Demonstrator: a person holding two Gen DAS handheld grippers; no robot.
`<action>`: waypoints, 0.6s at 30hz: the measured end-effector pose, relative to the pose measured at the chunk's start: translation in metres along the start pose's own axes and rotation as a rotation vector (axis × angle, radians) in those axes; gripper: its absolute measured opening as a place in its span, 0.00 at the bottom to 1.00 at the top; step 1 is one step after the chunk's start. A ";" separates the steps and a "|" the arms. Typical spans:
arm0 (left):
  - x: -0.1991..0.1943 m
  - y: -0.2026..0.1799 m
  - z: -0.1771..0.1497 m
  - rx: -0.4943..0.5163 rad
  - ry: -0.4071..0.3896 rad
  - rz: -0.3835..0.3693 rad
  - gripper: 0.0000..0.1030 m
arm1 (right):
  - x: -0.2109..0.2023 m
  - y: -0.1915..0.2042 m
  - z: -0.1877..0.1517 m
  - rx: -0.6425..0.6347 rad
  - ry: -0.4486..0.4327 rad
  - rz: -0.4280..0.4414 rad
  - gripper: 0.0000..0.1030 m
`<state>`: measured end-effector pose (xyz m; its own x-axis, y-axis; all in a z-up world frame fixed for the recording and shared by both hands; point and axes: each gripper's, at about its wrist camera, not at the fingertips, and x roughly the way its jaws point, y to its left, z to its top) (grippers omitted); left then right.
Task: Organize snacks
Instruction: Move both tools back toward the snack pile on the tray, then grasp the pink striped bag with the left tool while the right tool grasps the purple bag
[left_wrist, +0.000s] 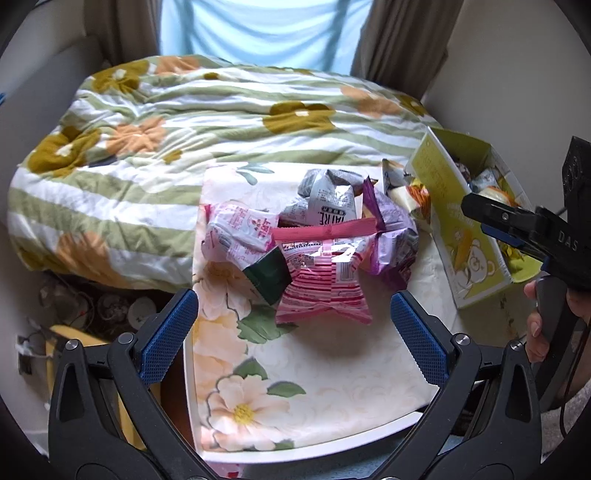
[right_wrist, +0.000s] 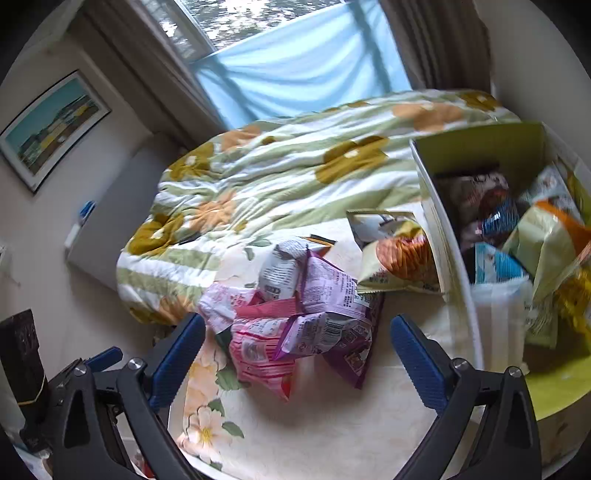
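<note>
A pile of snack packets lies on a floral-covered table (left_wrist: 332, 376): a pink striped packet (left_wrist: 325, 284) in front, a purple one (left_wrist: 391, 240), a grey-white one (left_wrist: 332, 206) and a light pink one (left_wrist: 240, 232). The pile also shows in the right wrist view, with the pink packet (right_wrist: 258, 354) and the purple packet (right_wrist: 332, 314). A yellow-green cardboard box (left_wrist: 458, 221) at the right holds several packets (right_wrist: 517, 240). My left gripper (left_wrist: 293, 332) is open and empty, just short of the pink packet. My right gripper (right_wrist: 297, 354) is open and empty, over the pile; it also shows in the left wrist view (left_wrist: 491, 218) above the box.
A striped floral quilt (left_wrist: 184, 140) covers the bed behind the table. An orange-and-white packet (right_wrist: 399, 258) leans against the box's left wall. A window with a blue cloth (right_wrist: 303, 74) and curtains is behind. Clutter sits on the floor at the left (left_wrist: 92, 310).
</note>
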<state>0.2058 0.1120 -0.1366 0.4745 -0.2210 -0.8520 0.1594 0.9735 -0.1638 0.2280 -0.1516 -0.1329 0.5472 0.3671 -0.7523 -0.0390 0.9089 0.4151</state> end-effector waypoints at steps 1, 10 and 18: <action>0.008 0.002 0.001 0.014 0.011 -0.017 1.00 | 0.005 -0.002 0.000 0.021 0.001 -0.009 0.97; 0.088 -0.010 0.001 0.061 0.112 -0.109 1.00 | 0.050 -0.024 -0.004 0.198 0.003 -0.051 0.97; 0.124 -0.018 0.010 0.029 0.129 -0.107 0.95 | 0.077 -0.034 -0.002 0.206 0.048 -0.056 0.97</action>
<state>0.2703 0.0663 -0.2348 0.3387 -0.3122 -0.8876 0.2285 0.9424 -0.2443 0.2696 -0.1535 -0.2066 0.5034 0.3304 -0.7984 0.1646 0.8704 0.4639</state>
